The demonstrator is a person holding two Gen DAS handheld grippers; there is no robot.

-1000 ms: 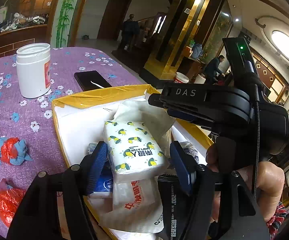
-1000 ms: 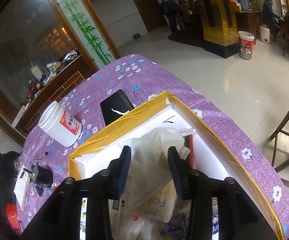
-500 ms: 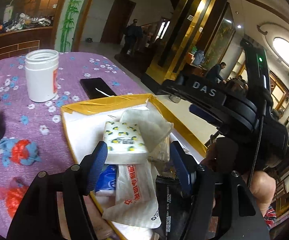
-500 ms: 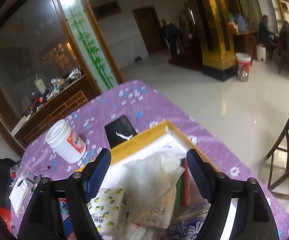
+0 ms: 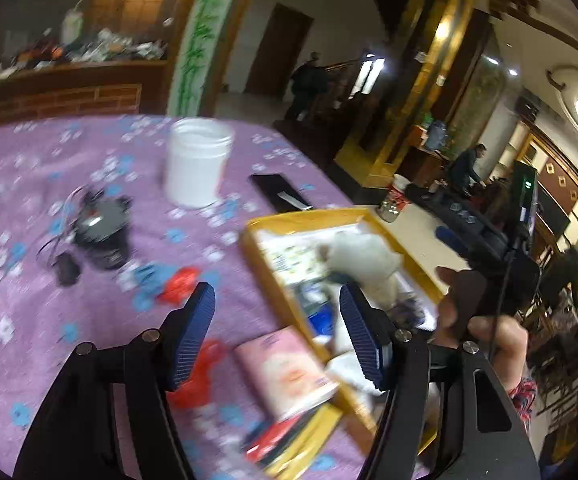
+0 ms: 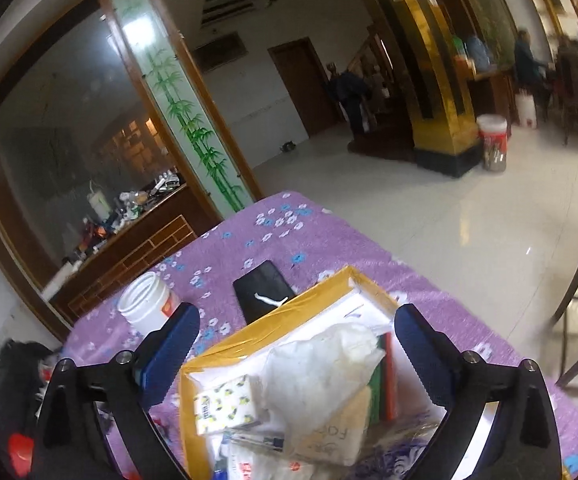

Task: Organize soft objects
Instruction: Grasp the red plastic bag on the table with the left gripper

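The box (image 5: pixel 353 216) is the landmark. Loose soft items, a red and blue bundle (image 5: pixel 169 280) and a pink packet (image 5: pixel 285 368), lie left of it on the purple cloth. The left gripper (image 5: pixel 277 340) is nearer, empty, jaws apart. The right gripper (image 6: pixel 293 356) hangs over the box's white tissue (image 6: pixel 321 364), opening, gripping nothing.

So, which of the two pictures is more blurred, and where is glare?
Left wrist view: strong motion blur over the tablecloth and the box; only the left tongs look sharp. Right wrist view: mostly sharp, the box is clear, soft blur at the right edge; glare on the shiny floor. Both bend straight lines, fisheye.
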